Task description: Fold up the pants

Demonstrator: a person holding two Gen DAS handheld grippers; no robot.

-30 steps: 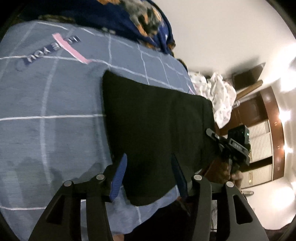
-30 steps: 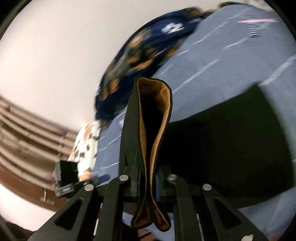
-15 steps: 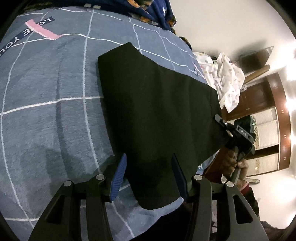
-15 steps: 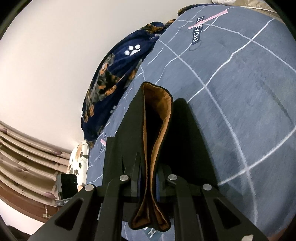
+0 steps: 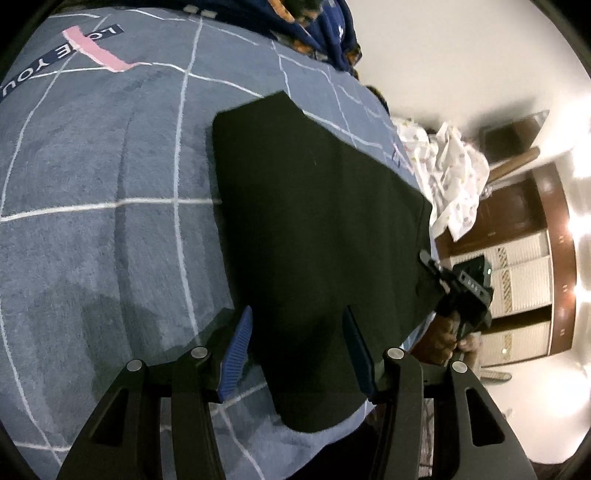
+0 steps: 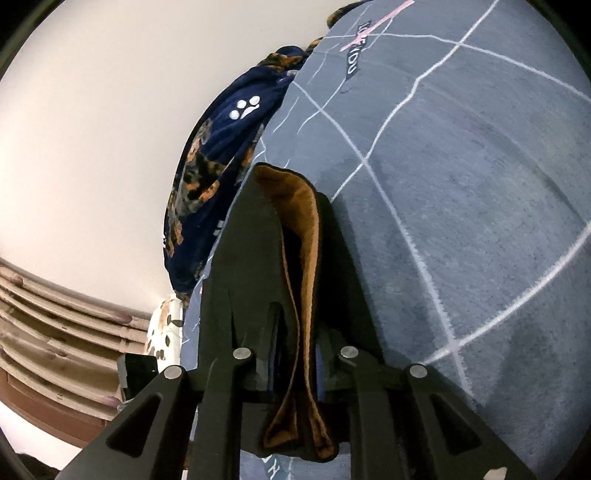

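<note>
Black pants (image 5: pixel 317 229) lie flat on the blue checked blanket (image 5: pixel 96 206). My left gripper (image 5: pixel 297 347) is open, its blue pads either side of the pants' near end, hovering just above. My right gripper (image 6: pixel 295 365) is shut on an edge of the pants (image 6: pixel 255 258), whose orange-brown lining (image 6: pixel 303 229) shows between the fingers. The right gripper also shows in the left wrist view (image 5: pixel 461 288) at the pants' right edge.
A dark blue patterned blanket (image 5: pixel 317 26) is bunched at the far edge of the bed. White patterned cloth (image 5: pixel 454 173) lies beyond the pants on the right. A brown wardrobe (image 5: pixel 532 266) stands at the right.
The left gripper's view has swung and drawn back a little along the pants. The right gripper keeps its hold on the pants edge and has moved lower over the bed.
</note>
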